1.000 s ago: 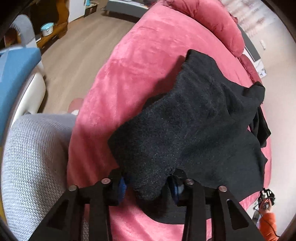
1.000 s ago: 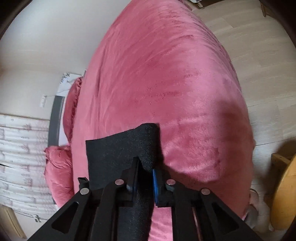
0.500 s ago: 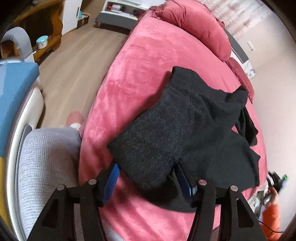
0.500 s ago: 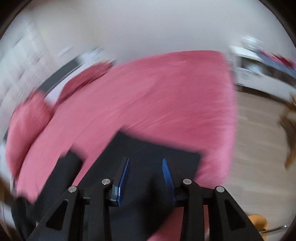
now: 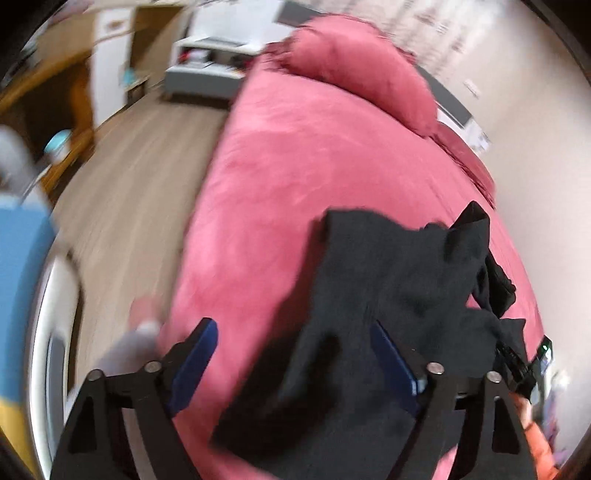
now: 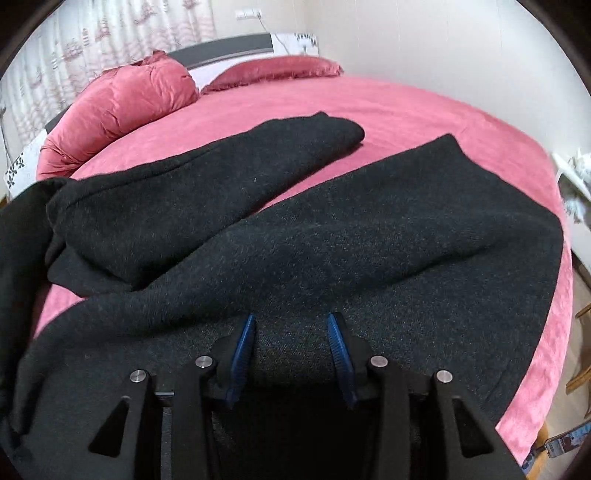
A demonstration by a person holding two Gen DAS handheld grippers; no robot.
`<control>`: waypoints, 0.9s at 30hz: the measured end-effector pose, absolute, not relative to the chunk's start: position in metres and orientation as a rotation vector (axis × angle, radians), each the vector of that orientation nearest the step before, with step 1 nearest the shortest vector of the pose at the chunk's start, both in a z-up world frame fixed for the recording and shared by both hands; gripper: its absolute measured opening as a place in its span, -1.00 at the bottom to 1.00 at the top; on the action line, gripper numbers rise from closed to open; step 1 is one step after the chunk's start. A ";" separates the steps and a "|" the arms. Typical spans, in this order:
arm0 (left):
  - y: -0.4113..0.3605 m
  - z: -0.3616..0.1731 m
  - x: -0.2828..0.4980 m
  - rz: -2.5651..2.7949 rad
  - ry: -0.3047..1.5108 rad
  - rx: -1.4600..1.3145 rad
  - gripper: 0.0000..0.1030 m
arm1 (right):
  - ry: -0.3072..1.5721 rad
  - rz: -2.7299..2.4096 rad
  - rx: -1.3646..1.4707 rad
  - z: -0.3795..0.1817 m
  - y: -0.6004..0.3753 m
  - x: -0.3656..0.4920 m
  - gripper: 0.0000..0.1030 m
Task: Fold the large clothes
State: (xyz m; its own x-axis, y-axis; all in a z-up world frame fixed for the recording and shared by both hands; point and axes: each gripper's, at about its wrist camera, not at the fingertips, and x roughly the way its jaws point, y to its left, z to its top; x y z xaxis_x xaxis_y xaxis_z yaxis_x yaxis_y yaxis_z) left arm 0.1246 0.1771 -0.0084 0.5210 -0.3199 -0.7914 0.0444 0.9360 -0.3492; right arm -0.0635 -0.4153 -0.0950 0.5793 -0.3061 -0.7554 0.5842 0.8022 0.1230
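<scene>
Lying under both gaping grippers (blue pads apart), black garment (image 6: 332, 236) covers bed (image 6: 424, 110).

You have a large black knitted garment (image 6: 332, 236) lying on the pink bed (image 6: 424, 114). It is partly folded: one long sleeve (image 6: 207, 177) lies across toward the pillow end, and the wide body panel spreads to the near edge of the bed, with soft wrinkles.

You are in a home bedroom: pink bed (image 6: 424, 110), pillows (image 6: 122, 99) at 11 o'clock, curtains (image 6: 110, 33).
</scene>
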 end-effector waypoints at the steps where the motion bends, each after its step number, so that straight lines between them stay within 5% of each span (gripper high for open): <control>1: 0.168 -0.011 0.148 -0.219 1.004 -0.285 0.72 | 0.777 -0.534 0.377 -0.098 -0.416 -0.067 -0.17; 10: 0.123 -0.060 0.288 -0.241 1.273 -0.365 0.71 | 0.739 -0.515 0.398 -0.105 -0.421 -0.089 -0.12; 12: 0.121 -0.074 0.297 -0.269 1.329 -0.440 0.28 | 0.738 -0.519 0.392 -0.106 -0.420 -0.094 -0.12; 13: 0.119 -0.075 0.297 -0.297 1.330 -0.465 -0.22 | 0.737 -0.520 0.389 -0.105 -0.415 -0.090 -0.12; 15: 0.112 -0.069 0.293 -0.320 1.298 -0.427 -0.31 | 0.738 -0.523 0.388 -0.103 -0.416 -0.070 -0.12; 18: 0.117 -0.049 0.287 -0.360 1.201 -0.408 -0.72 | 0.741 -0.528 0.380 -0.104 -0.413 -0.061 -0.11; 22: 0.166 -0.011 0.282 -0.333 1.050 -0.537 -0.91 | 0.748 -0.537 0.365 -0.104 -0.411 -0.057 -0.11; 27: 0.229 0.011 0.274 -0.164 0.911 -0.478 -0.91 | 0.747 -0.536 0.368 -0.102 -0.411 -0.057 -0.11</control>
State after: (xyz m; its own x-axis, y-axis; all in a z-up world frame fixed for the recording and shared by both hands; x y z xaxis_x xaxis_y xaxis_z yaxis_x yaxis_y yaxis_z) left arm 0.2738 0.2291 0.0106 0.6088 -0.3343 -0.7194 -0.0632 0.8835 -0.4641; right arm -0.0574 -0.4105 -0.1024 0.6104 -0.3260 -0.7219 0.5793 0.8053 0.1262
